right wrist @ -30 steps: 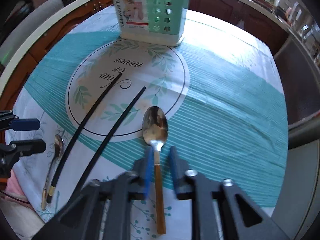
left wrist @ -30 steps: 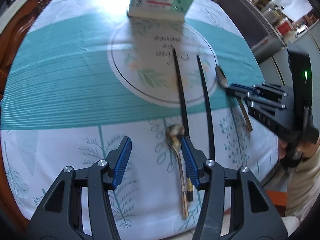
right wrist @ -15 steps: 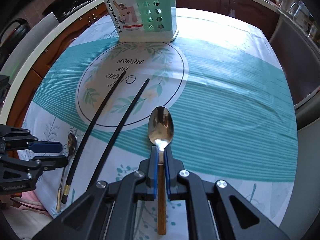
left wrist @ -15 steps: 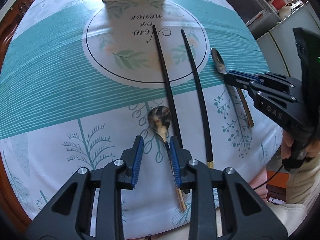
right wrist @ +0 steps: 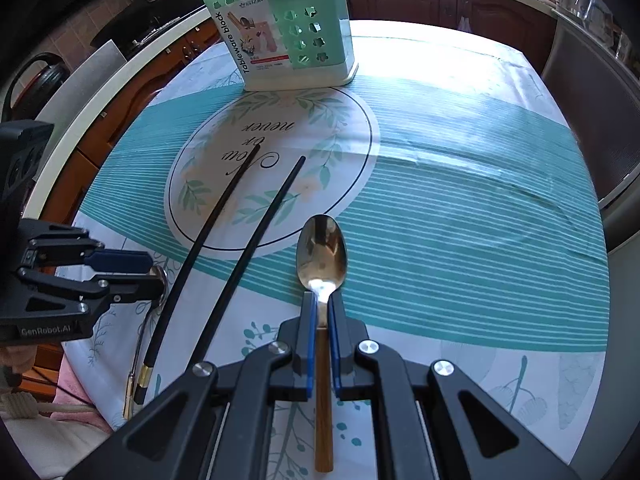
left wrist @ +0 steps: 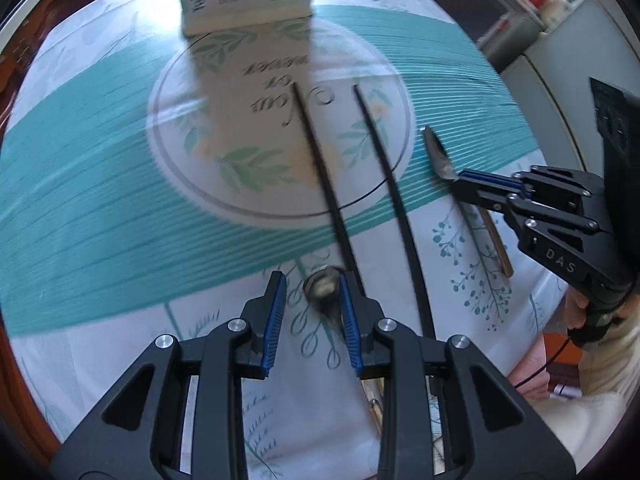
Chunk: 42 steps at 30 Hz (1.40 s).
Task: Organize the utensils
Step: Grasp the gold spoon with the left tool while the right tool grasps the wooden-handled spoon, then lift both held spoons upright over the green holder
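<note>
Right jaws: the right gripper [right wrist: 320, 300] is pinching the big spoon [right wrist: 322, 252] at its neck, jaws narrow on the handle, bowl sticking out ahead.
Left jaws: the left gripper [left wrist: 312, 308] is standing part open, its pads either side of the small spoon [left wrist: 322, 288]; blur is hiding whether they are touching it.
Slip risk: the big spoon is being held by a thin, glossy neck, so I judge it could be pivoting or sliding out on a tilt.
Snag risk: the left chopstick [right wrist: 208, 240] is lying just beside the small spoon, so closing there could be catching it too.
Chopsticks: the pair, with the right chopstick [right wrist: 256, 240], is lying on the bench [right wrist: 460, 220] between the two spoons.
Holder: the green caddy [right wrist: 288, 36] is standing at the far side, forks already inside.
In the way: nothing is blocking the path to the caddy, though its slots are looking crowded.
</note>
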Motion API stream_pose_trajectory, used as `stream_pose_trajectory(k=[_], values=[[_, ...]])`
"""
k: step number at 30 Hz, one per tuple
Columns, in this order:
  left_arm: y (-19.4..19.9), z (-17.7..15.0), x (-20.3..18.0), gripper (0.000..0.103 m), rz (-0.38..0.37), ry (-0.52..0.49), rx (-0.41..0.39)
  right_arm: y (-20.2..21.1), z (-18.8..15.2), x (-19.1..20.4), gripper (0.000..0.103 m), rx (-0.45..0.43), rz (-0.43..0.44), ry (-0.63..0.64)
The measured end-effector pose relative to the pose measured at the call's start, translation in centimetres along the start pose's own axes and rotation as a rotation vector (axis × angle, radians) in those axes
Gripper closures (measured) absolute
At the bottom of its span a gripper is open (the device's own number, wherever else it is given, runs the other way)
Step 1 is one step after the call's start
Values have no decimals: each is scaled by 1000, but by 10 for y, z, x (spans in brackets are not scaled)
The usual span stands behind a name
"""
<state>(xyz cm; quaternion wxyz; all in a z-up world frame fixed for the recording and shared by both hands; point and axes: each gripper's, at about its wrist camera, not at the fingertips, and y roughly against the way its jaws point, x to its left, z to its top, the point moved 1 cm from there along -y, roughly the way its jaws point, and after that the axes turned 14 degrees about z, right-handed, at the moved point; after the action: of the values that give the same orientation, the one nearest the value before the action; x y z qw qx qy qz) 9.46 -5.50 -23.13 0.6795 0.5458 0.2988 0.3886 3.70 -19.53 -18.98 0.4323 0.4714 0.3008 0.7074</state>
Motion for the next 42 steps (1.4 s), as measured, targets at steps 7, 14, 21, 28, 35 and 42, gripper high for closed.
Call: stream_pose_trajectory(k=[7, 14, 21, 28, 35, 42], values=[[-2, 9, 7, 79, -119, -139, -34, 2, -1, -4, 97, -3, 21, -17], [0, 7, 8, 80, -121, -221, -47, 2, -1, -4, 97, -4, 20, -19], [3, 1, 10, 99, -69, -224, -26, 1, 0, -2, 97, 0, 5, -20], [19, -2, 14, 103, 49, -166, -50, 1, 1, -1, 97, -1, 4, -43], [61, -2, 22, 103, 217, -113, -193, 9, -1, 11, 97, -44, 23, -23], [93, 13, 32, 103, 323, -12, -337, 24, 4, 19, 97, -139, 26, -10]])
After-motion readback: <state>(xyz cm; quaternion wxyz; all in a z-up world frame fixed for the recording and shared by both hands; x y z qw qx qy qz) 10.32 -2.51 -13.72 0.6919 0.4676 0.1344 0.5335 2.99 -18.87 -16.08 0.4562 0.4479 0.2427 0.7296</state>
